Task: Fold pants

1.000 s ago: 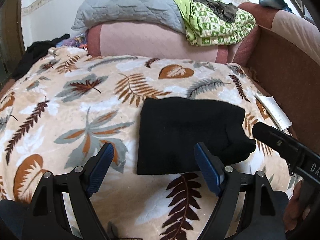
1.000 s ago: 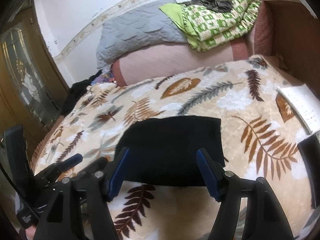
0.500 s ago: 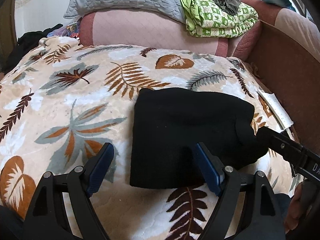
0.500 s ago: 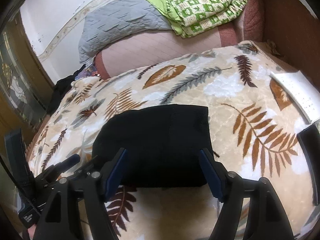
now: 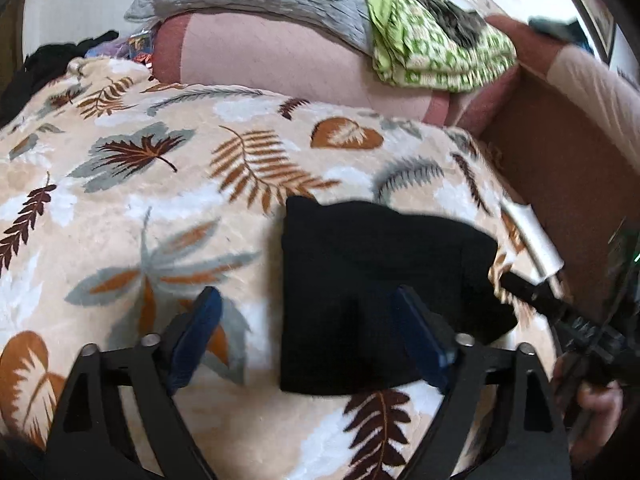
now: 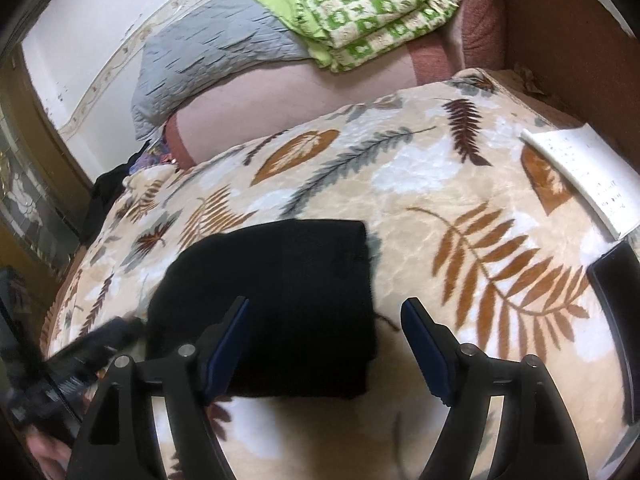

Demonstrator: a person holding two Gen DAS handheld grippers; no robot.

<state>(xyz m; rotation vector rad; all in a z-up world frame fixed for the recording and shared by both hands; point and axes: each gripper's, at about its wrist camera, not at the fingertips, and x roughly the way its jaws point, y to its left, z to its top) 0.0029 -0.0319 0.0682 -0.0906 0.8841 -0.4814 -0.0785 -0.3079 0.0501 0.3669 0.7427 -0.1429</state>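
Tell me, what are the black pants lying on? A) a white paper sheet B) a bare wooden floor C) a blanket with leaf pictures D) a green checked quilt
C: the folded black pants lie flat on the beige leaf-print blanket, while the green checked quilt sits far back on the pink cushion.

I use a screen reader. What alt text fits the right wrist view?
Folded black pants lie on a leaf-patterned blanket, with the open right tongs hovering at their near right edge. A white paper lies at right; the left tongs blur at left.
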